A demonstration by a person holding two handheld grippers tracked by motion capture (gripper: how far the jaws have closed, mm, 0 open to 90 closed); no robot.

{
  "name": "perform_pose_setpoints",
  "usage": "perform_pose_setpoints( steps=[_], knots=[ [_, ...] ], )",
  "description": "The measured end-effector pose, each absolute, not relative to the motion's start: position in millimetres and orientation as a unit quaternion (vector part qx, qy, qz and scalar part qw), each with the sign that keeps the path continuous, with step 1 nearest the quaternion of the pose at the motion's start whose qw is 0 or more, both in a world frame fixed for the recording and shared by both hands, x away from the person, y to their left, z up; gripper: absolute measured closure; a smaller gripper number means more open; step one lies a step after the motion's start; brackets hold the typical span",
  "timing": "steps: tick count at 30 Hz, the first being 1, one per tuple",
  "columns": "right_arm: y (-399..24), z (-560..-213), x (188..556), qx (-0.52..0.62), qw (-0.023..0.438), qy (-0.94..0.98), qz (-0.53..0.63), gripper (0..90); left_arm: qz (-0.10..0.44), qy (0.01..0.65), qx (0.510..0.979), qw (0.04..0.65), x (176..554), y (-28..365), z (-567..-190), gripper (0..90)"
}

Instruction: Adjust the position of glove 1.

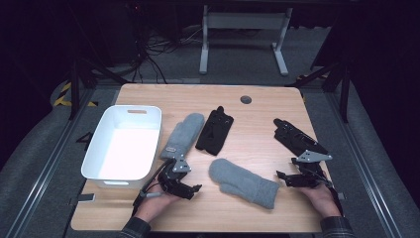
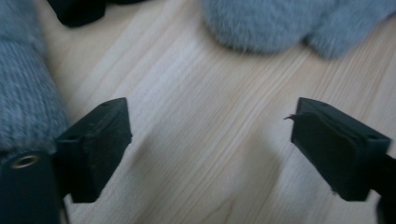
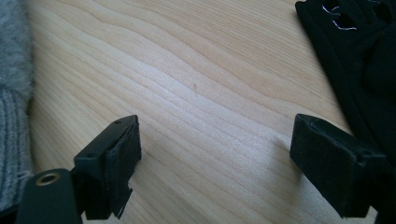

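Two grey mittens lie on the wooden table: one (image 1: 183, 136) beside the white bin, the other (image 1: 242, 182) near the front middle. One black glove (image 1: 214, 130) lies at the centre and another (image 1: 297, 139) at the right. My left gripper (image 1: 192, 177) sits low between the two mittens; its jaws (image 2: 210, 121) are open over bare wood, with a knit cuff (image 2: 23, 93) at one side and the fluffy mitten (image 2: 280, 23) ahead. My right gripper (image 1: 289, 171) is open between the front mitten (image 3: 14, 93) and the right glove (image 3: 364, 56), with nothing between its jaws (image 3: 217, 130).
An empty white bin (image 1: 101, 144) stands at the table's left. A dark round grommet (image 1: 246, 99) sits near the far edge. Beyond the table are cables and a white table frame on the floor.
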State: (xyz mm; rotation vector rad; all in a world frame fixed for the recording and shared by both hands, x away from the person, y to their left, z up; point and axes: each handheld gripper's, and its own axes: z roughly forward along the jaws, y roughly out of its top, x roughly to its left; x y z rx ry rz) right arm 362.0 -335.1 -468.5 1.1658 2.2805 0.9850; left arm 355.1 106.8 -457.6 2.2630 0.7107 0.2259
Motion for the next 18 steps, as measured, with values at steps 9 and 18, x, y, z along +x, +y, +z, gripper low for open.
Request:
perform_pose_setpoints(
  steps=[9, 18],
  knots=[
    [-335.2, -468.5, 362.0, 0.417, 0.197, 0.814, 0.352, 16.9, 0.12, 0.325, 0.862, 0.37, 372.1, 95.4, -432.1, 21.6],
    [-335.4, -468.4, 362.1, 0.418, 0.197, 0.814, 0.352, 16.9, 0.145, 0.361, 0.845, 0.366, 402.4, 86.8, -417.3, 21.1]
  ],
)
